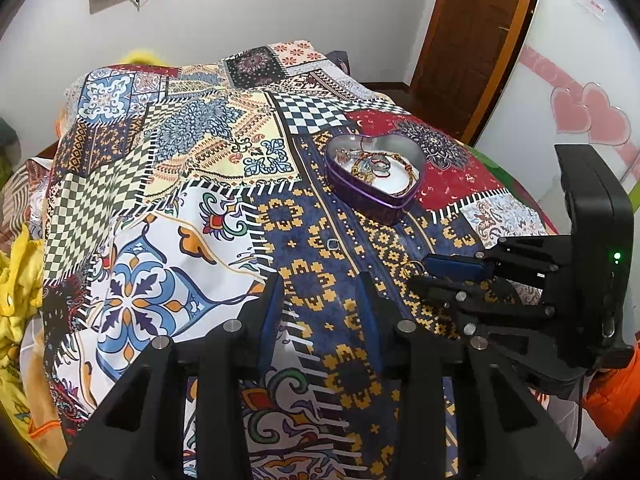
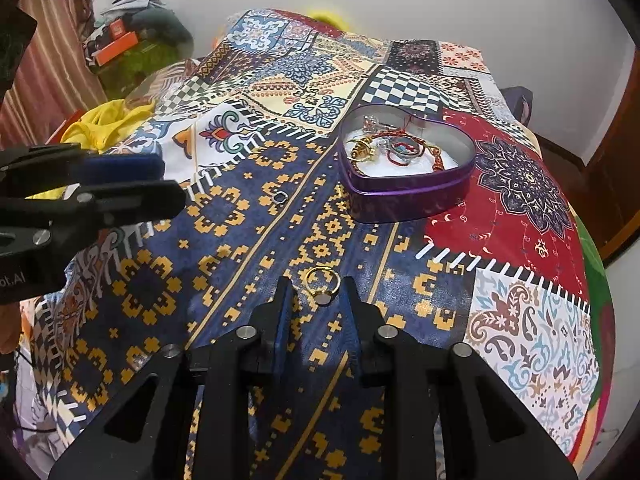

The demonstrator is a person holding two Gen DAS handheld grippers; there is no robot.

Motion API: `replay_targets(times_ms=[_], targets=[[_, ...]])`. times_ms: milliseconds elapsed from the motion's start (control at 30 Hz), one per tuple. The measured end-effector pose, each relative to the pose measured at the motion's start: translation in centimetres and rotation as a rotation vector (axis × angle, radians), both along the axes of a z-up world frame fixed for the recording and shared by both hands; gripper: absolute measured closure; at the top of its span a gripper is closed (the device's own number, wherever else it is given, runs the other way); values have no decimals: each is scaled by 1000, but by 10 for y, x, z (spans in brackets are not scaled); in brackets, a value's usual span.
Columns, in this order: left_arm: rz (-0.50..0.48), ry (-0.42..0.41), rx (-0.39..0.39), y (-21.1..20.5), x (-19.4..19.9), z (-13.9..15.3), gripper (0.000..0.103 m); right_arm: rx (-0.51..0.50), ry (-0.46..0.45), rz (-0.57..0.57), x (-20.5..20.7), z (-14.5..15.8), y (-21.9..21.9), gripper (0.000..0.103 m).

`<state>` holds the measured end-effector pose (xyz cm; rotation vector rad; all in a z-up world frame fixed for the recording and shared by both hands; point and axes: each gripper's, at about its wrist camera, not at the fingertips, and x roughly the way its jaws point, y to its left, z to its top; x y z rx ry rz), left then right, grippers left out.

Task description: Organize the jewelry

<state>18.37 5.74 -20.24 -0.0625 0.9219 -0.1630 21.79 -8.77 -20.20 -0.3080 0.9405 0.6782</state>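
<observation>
A purple heart-shaped tin point(image 1: 362, 196) point(image 2: 404, 196) stands on the patterned cloth and holds several rings, bangles and threads. A gold ring point(image 2: 323, 285) lies on the cloth between my right gripper's open fingers, at their tips. My right gripper point(image 2: 318, 294) is open around it; it also shows in the left wrist view point(image 1: 424, 274), low over the cloth with the ring point(image 1: 413, 269) at its tips. A small silver ring point(image 1: 333, 244) point(image 2: 279, 197) lies on the blue band of cloth. My left gripper point(image 1: 320, 294) point(image 2: 168, 184) is open and empty above the cloth.
The patchwork cloth point(image 1: 208, 208) covers a rounded table. Yellow fabric point(image 2: 104, 120) lies at its left edge. A wooden door point(image 1: 476, 40) and a white cabinet with pink hearts point(image 1: 588, 116) stand to the right. Clutter point(image 2: 132, 44) sits at the back left.
</observation>
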Motion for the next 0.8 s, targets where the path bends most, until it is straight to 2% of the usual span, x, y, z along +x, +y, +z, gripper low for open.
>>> replay_targets(times_ms=[133, 200, 567, 800], targets=[[-11, 19, -10, -2, 5, -6, 67, 13, -4, -8, -2, 1, -2, 89], [-19, 25, -7, -5, 10, -9, 67, 20, -5, -10, -1, 2, -3, 95], [-37, 83, 2, -17, 48, -32, 67, 90, -13, -61, 10, 15, -26, 95], [-35, 93, 3, -18, 63, -42, 76, 130, -34, -88, 19, 24, -38, 95]])
